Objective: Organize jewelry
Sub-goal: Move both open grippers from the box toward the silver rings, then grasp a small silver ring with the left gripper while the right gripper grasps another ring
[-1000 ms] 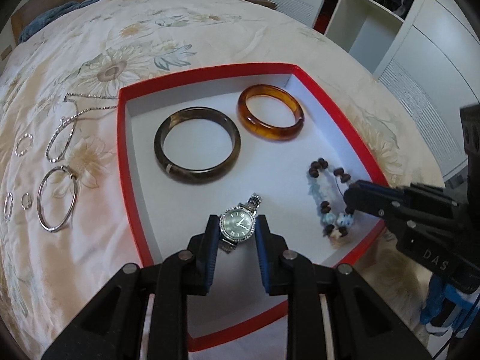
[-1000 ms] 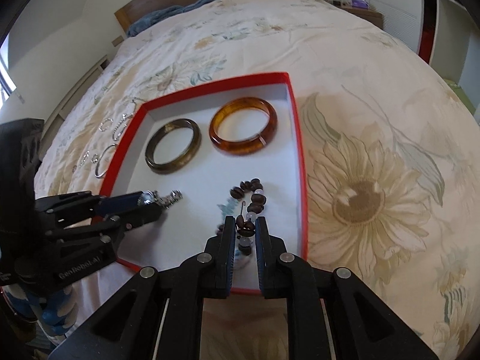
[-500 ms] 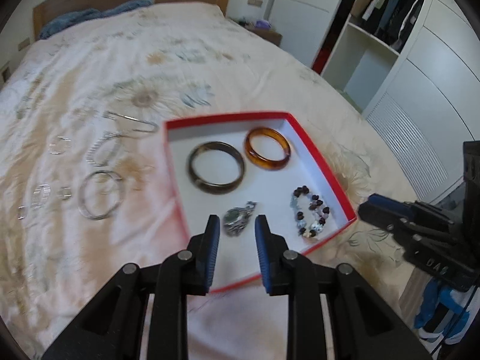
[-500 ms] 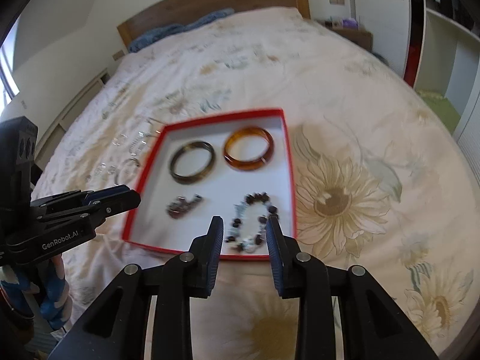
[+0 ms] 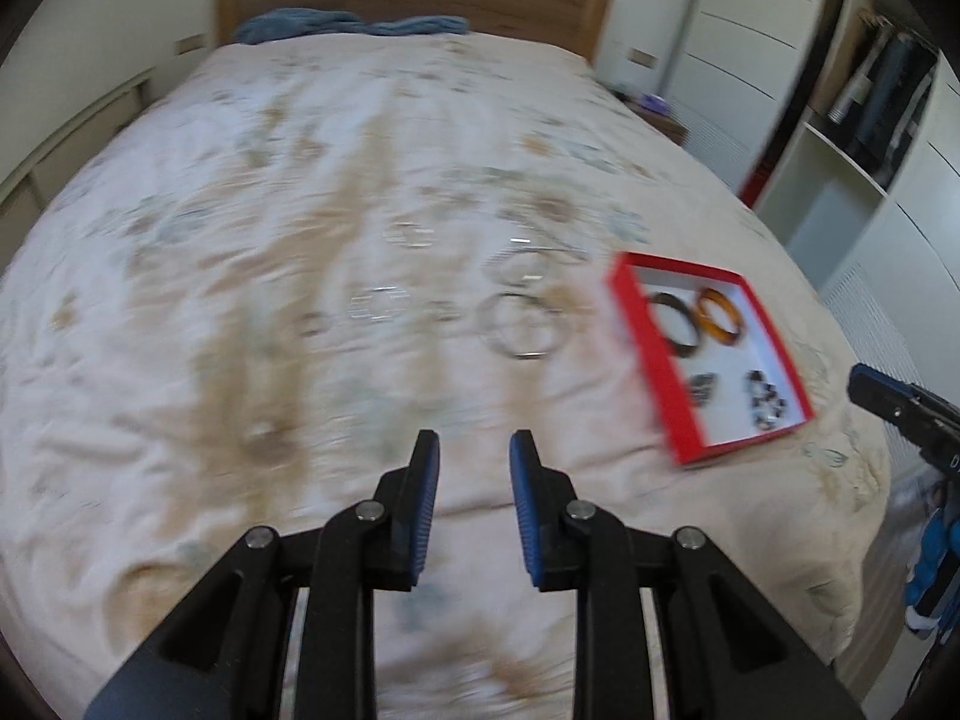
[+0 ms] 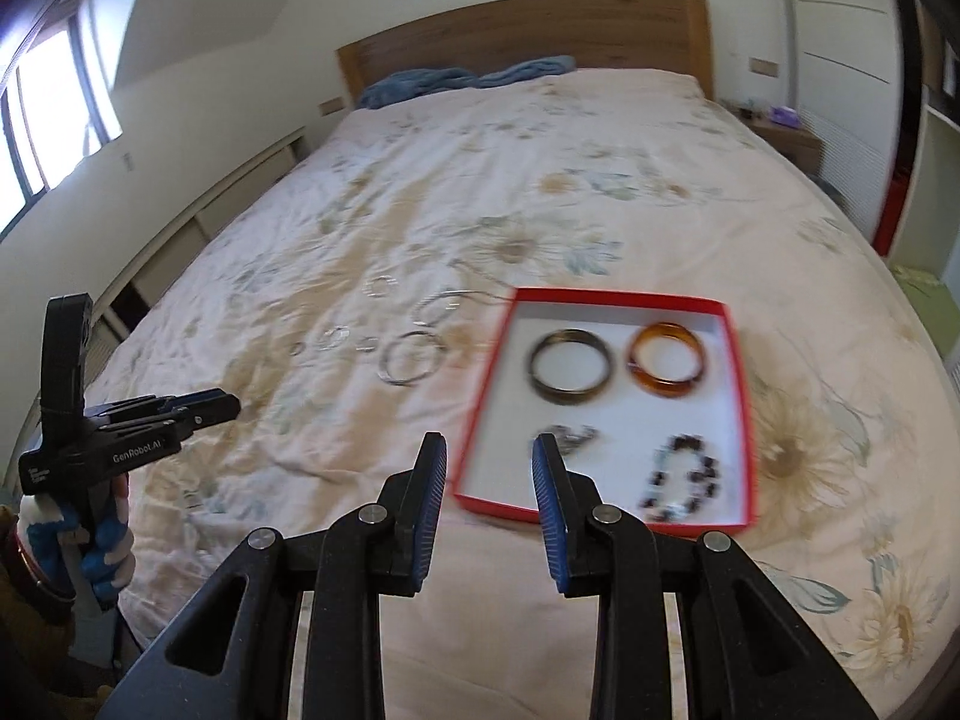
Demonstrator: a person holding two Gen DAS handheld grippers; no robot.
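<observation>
Jewelry: 4 pieces in red box (image 6: 737, 396); silver rings (image 6: 413, 357) left of it on bed (image 6: 600, 138) remain; left gripper (image 5: 473, 468), right gripper (image 6: 489, 468) both wide, empty

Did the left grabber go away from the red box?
Yes. The left hand-held gripper has pulled back and swung left; the red box now sits far to its right.

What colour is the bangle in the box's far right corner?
Amber orange, translucent-looking bangle; it shows best in the right wrist view.
</observation>
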